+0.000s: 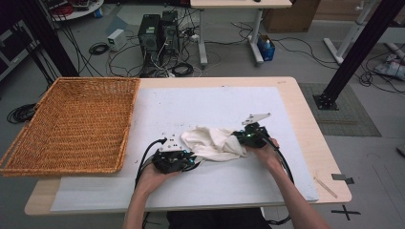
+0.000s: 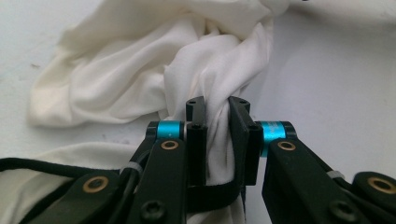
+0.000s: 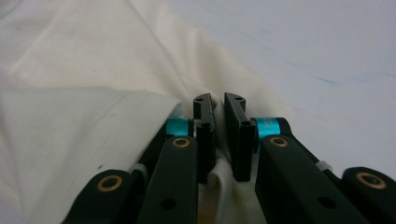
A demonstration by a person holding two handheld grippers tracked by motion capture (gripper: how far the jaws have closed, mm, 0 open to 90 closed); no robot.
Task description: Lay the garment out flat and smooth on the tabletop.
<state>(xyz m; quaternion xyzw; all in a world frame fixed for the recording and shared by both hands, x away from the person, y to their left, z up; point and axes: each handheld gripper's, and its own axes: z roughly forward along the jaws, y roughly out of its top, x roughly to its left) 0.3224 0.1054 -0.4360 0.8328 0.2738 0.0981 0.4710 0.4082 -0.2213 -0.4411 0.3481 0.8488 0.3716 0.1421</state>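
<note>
A single white cloth (image 1: 215, 142) lies bunched on the white mat (image 1: 210, 186) of the bench (image 1: 305, 129), stretched between the two grippers. The left gripper (image 2: 217, 112), at the cloth's near-left end, has its jaws closed on a twisted fold of fabric. The right gripper (image 3: 218, 105), at the cloth's right end, has its jaws nearly together with a thin edge of cloth pinched between them. The cloth is soft, creased and off-white. One wicker basket (image 1: 71, 124) stands on the bench to the left, well apart from the cloth.
</note>
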